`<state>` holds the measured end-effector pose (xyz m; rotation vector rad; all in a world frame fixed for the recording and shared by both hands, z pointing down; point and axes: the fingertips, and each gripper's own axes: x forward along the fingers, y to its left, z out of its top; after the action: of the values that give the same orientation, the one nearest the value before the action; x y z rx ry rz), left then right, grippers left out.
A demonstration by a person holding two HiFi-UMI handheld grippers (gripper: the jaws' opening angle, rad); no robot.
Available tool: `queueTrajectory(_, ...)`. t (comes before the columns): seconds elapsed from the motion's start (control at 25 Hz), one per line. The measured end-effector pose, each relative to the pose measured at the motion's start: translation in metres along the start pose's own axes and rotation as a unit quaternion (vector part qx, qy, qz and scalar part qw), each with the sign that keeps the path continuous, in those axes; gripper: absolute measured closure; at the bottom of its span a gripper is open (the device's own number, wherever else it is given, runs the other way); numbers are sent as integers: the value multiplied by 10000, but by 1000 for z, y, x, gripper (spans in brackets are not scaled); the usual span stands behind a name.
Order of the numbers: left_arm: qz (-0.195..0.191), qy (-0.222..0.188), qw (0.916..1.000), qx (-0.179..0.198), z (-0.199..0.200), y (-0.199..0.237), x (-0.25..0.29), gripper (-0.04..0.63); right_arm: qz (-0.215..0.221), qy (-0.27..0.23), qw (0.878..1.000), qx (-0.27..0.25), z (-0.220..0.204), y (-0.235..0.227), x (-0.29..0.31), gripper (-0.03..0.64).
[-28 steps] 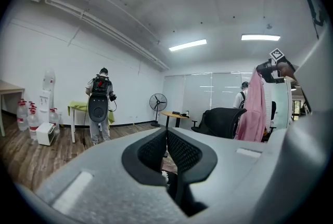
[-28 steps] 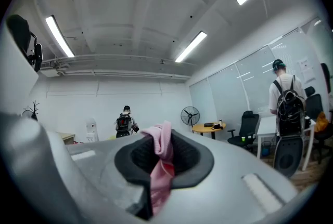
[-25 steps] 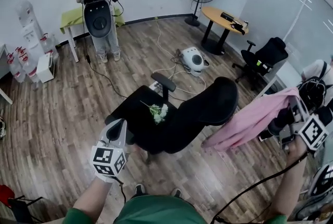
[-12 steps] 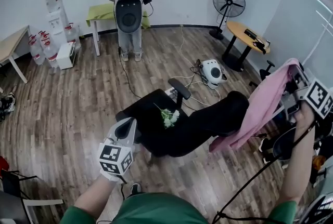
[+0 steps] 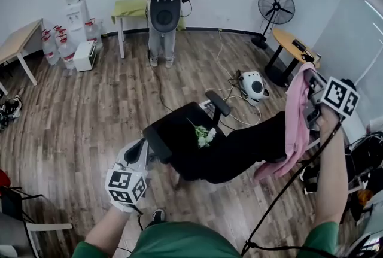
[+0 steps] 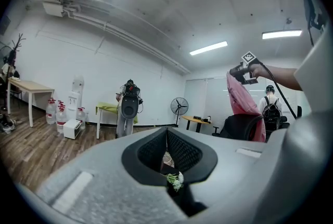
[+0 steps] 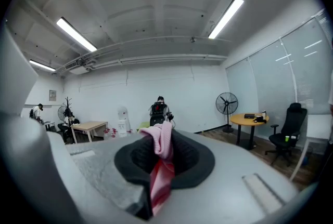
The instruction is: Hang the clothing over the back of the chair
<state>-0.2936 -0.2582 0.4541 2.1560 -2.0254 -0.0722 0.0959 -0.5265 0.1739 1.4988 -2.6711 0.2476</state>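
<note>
The clothing (image 5: 295, 125) – a pink garment – hung from the right gripper (image 5: 312, 95), whose jaws were clamped on a bunched fold of it (image 7: 162, 151). That gripper was raised at the person's right, so the cloth fell in a long drape just beside the right end of the chair (image 5: 239, 149) back. Its lower hem lay against that edge in the head view, though whether it touched could not be told. None of it lay over the back.

Nearest the person, the left gripper (image 5: 136, 154) was low, by the near corner of the seat, its jaws closed together with nothing between them. Its own view looked over the chair (image 6: 240, 127) to the hanging clothing (image 6: 240, 101).

A small bunch of flowers (image 5: 205, 136) lay on the black seat, near the armrest.

Beyond the chair, cables trailed over the wood floor to a white machine (image 5: 255, 85). Farther right stood a round table (image 5: 292, 46) and a fan (image 5: 279, 6) – and, at the far wall, a person (image 5: 164, 8) faced a green table (image 5: 133, 8).
</note>
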Motion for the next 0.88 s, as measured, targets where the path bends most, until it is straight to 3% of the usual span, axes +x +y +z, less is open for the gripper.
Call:
queueTrajectory(0.2, 86, 33, 9999, -68, -6, 26, -3, 583, 158, 754, 9965, -313, -71, 22, 33, 583)
queueTrajectory(0.4, 52, 37, 10000, -47, -4, 42, -3, 583, 212, 1239, 9916, -312, -122, 37, 53, 580)
queueTrajectory(0.52, 32, 10, 10000, -6, 0, 52, -4, 583, 138, 1510, 9879, -331, -145, 36, 57, 515)
queueTrajectory(0.64, 45, 20, 10000, 44, 3, 63, -6, 583, 133, 1756, 9841, -248, -164, 32, 54, 495)
queueTrajectory(0.88, -56, 68, 9999, 96, 3, 71, 1, 583, 12, 2609, 9634, -616, -210, 21, 41, 457)
